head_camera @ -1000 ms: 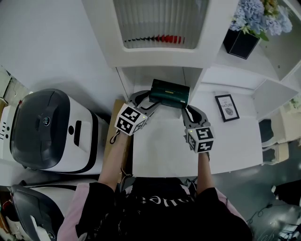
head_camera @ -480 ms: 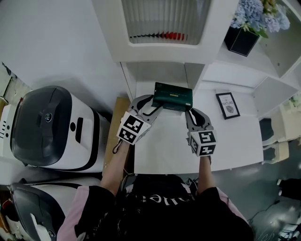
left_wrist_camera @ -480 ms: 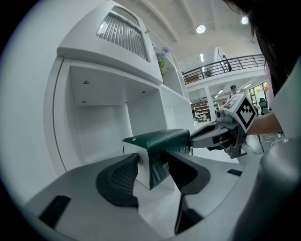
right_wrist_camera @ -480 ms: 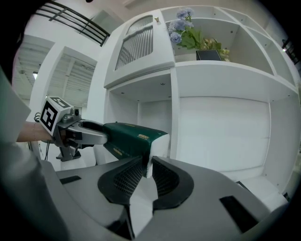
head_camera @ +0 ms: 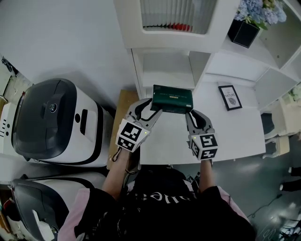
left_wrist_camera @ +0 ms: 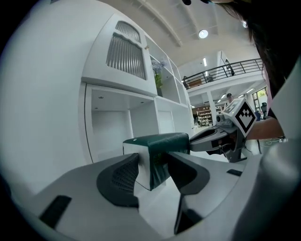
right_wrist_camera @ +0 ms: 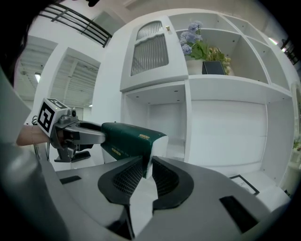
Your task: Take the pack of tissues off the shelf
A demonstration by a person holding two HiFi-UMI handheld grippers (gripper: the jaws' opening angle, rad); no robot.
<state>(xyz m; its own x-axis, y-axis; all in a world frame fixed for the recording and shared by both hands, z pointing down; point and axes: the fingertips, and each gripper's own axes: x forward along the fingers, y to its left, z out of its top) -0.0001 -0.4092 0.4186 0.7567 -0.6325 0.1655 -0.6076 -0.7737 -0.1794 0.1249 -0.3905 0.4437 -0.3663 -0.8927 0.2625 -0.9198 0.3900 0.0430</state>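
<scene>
pack of tissues [head_camera: 172,99]: out front of shelf niche [head_camera: 167,70], over desk [head_camera: 230,134], long axis left-right, one end per gripper | left gripper [head_camera: 149,104]: jaws closing, pads on left end | right gripper [head_camera: 192,115]: nearly together, nipping right end | head view hides bite depth; right gripper view shows only a thin corner pinch, likely the weaker hold

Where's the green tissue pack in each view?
Head view: tissue pack centre, just before the shelf opening.
Left gripper view: tissue pack centre, end-on.
Right gripper view: tissue pack left of centre.
Shared landmark: ribbed cabinet door, above the pack in all three.
</scene>
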